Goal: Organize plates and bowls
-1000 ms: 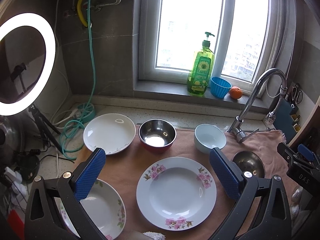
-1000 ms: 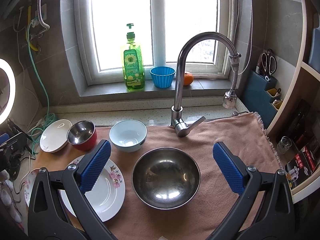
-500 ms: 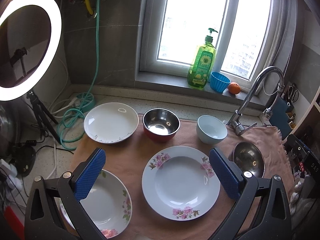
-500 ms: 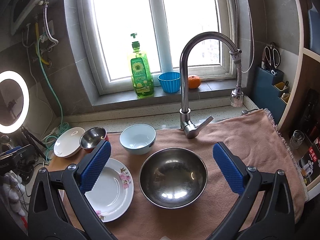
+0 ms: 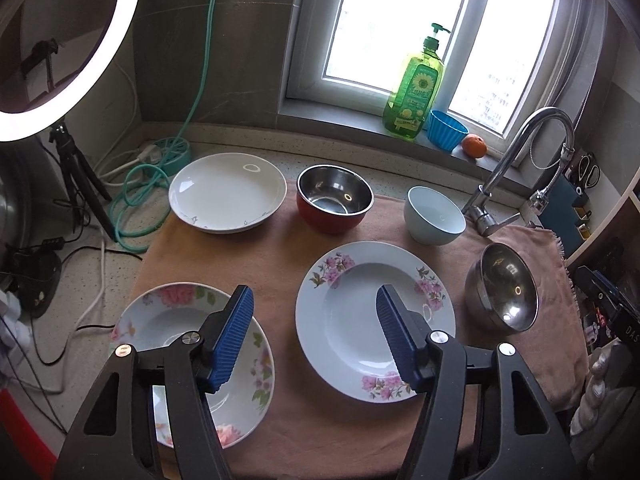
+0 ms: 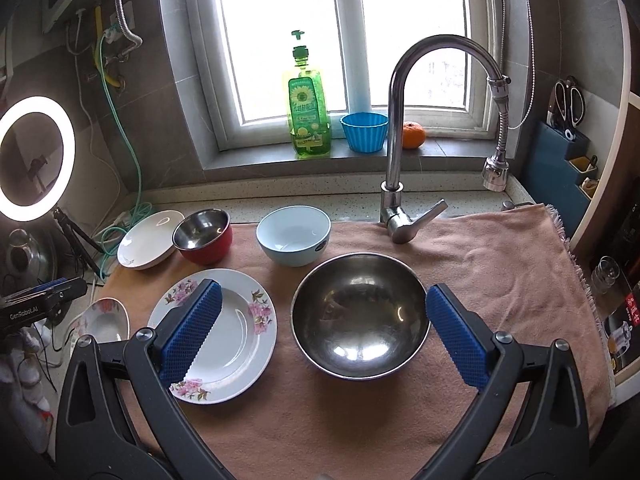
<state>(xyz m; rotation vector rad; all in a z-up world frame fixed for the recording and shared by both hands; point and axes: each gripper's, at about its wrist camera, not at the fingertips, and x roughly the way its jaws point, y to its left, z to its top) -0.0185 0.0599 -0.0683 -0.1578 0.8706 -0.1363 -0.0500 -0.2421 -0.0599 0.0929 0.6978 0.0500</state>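
Observation:
On a pink towel (image 5: 280, 264) lie a white flowered plate (image 5: 374, 320), a second flowered plate (image 5: 160, 320) at the left edge, a plain white plate (image 5: 228, 192), a red-sided steel bowl (image 5: 334, 198), a pale blue bowl (image 5: 434, 216) and a large steel bowl (image 6: 360, 316). My left gripper (image 5: 314, 336) is open and empty, held above the gap between the two flowered plates. My right gripper (image 6: 324, 336) is open and empty, its pads either side of the large steel bowl (image 5: 504, 292) and above it.
A tall steel faucet (image 6: 400, 140) stands behind the bowls. A green soap bottle (image 6: 308, 116), a blue cup (image 6: 364, 132) and an orange (image 6: 413, 135) sit on the window sill. A ring light (image 5: 60, 40), tripod and cables stand at the left; shelves at the right.
Both grippers have risen and tilted down, so more of the towel shows. The left gripper's jaws have narrowed and moved left. No dish has moved.

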